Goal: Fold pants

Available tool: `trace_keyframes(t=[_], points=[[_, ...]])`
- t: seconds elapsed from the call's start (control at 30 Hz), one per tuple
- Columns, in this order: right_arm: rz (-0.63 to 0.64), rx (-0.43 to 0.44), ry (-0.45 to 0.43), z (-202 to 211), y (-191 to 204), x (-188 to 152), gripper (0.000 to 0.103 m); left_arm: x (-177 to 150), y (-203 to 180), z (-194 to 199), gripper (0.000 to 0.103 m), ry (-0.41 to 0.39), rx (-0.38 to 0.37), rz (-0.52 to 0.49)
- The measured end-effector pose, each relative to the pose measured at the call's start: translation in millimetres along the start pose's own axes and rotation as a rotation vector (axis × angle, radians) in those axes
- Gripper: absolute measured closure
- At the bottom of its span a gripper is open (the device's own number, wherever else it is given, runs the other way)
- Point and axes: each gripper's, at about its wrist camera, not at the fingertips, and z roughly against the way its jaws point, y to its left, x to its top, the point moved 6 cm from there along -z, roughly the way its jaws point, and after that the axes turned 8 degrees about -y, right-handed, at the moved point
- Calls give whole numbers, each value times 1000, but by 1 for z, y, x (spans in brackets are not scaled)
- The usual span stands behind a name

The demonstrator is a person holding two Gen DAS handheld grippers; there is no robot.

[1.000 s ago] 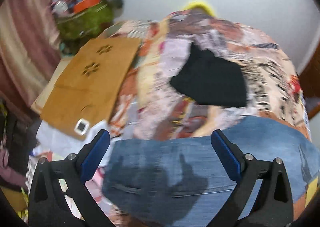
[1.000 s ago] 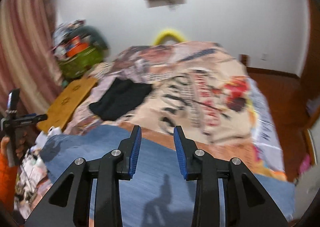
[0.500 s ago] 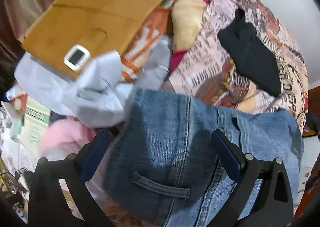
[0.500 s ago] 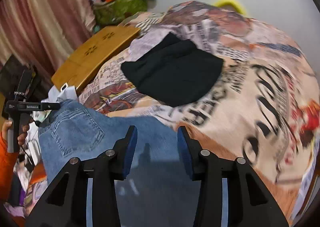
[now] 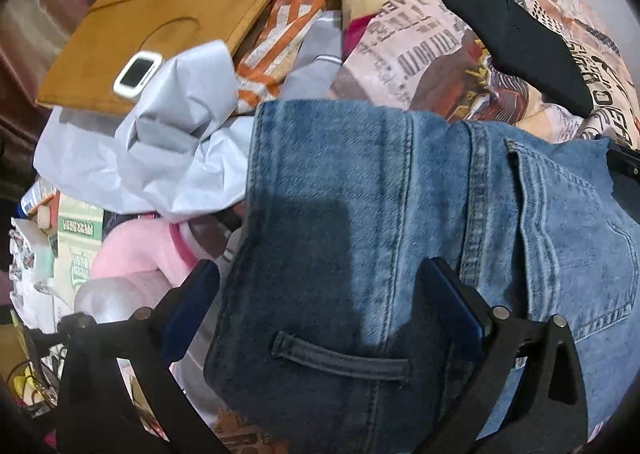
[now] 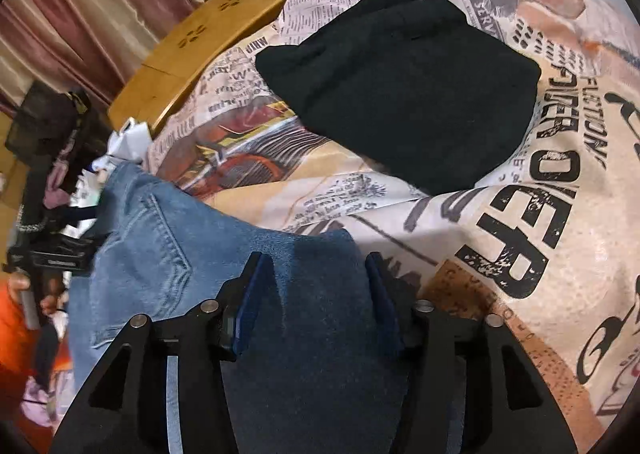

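Note:
Blue denim pants [image 5: 380, 214] lie on the printed bedspread, waistband and a belt loop [image 5: 340, 360] close under my left gripper [image 5: 320, 294]. That gripper is open, its fingers straddling the waist end just above the denim. In the right wrist view the pants [image 6: 168, 246] show a back pocket at left and a shaded stretch between the fingers. My right gripper [image 6: 316, 282] is open over that denim, near its far edge. The left gripper [image 6: 56, 250] and the hand holding it show at that view's left edge.
A folded black garment [image 6: 404, 94] lies on the newspaper-print bedspread [image 6: 540, 234] beyond the pants. A wooden lap tray [image 5: 172, 18] carrying a small white device [image 5: 137, 73], crumpled white plastic [image 5: 160, 158] and a pink item [image 5: 136, 254] crowd the bed's left side. Curtains [image 6: 80, 14] hang behind.
Both grippers have tipped down and come closer to the pants. The left now hovers over the waistband; the right has opened wider over the denim.

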Motion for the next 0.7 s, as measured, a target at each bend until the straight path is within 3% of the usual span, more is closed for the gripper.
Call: trace_keyframes(t=[0.07,0.17,0.3,0.43,0.57,0.63,0.7], points=[[-4,-1,-13,1,-1,1,71,-2,1,-1,0,5,5,-14],[16,-67,-65,8,-1,4,96,5,-6,3,0,-14,83,-104],[79,-139,-75,6,7,4,96,7,-25,10,0,-95,212,-255],[129,-203,-83,13,10,6,95,4,-19,16,0,-90,202,-212],[120,-204,-129,49,16,1,94,4,-4,43,6,-99,211,-132],[113,-184,-155,70,21,-3,91,7,4,63,6,-135,160,-57],[108,-181,-190,91,25,-7,82,7,9,79,6,-142,37,46]])
